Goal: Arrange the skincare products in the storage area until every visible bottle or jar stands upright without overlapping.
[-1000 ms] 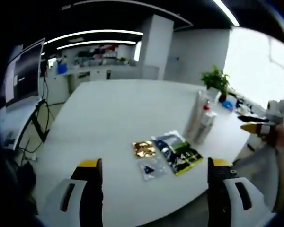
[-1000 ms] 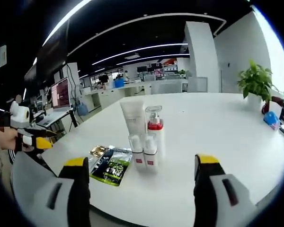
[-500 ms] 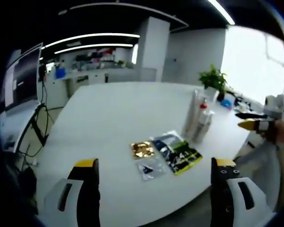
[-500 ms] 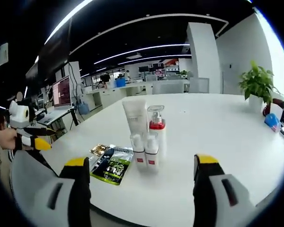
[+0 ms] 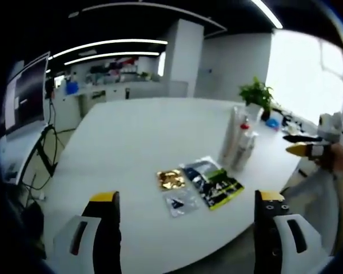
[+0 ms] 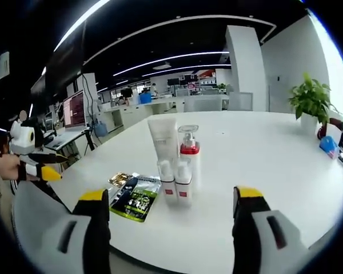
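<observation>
Four skincare bottles (image 6: 175, 165) stand upright, clustered mid-table (image 6: 263, 165), sachets (image 6: 134, 197) at their eight o'clock. Both the left gripper (image 5: 186, 228) and right gripper (image 6: 171, 225) hover spread and empty. Arranging looks nearly finished; next, perhaps spacing the touching bottles.

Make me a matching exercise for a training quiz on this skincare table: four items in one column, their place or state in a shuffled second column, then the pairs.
Items
1. tall white squeeze tube
2. pump bottle with a red collar
3. green and black flat sachet
4. leafy potted plant

Places or states
A. lying flat at the table's near edge
B. standing at the table's far side, near the bright window
C. upright, behind the two small white bottles, on the left
D. upright, just right of the tube

Pairs: 1-C, 2-D, 3-A, 4-B
</observation>
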Motion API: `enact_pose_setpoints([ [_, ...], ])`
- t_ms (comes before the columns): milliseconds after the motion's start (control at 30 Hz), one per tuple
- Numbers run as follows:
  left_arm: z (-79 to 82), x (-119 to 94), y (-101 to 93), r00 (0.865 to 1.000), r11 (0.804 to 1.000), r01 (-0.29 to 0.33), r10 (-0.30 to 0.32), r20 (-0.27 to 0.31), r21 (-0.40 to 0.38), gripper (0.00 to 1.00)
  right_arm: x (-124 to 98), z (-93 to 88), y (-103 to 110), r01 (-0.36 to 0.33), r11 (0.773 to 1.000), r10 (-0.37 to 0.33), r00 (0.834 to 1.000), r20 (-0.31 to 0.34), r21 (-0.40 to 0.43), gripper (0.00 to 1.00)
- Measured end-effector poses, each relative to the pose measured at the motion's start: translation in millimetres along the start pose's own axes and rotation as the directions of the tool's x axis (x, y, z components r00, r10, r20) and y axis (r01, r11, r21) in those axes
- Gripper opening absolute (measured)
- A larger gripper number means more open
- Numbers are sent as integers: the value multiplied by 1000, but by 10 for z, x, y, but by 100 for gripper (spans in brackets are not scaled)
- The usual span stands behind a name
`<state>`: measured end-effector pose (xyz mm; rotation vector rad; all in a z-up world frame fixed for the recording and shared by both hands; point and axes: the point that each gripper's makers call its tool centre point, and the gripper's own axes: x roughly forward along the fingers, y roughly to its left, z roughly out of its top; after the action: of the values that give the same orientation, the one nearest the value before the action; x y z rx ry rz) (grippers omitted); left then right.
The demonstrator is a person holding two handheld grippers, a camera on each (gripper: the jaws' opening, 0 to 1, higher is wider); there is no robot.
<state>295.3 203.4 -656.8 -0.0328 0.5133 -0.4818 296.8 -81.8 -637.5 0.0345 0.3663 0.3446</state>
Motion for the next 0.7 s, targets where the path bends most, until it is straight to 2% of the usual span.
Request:
enact_pose_setpoints([
  [700,13,-9,-2,1000,1000,-1,1,8,9,95,2,-12,8,-1,1000,1,1000,-10,1,91],
])
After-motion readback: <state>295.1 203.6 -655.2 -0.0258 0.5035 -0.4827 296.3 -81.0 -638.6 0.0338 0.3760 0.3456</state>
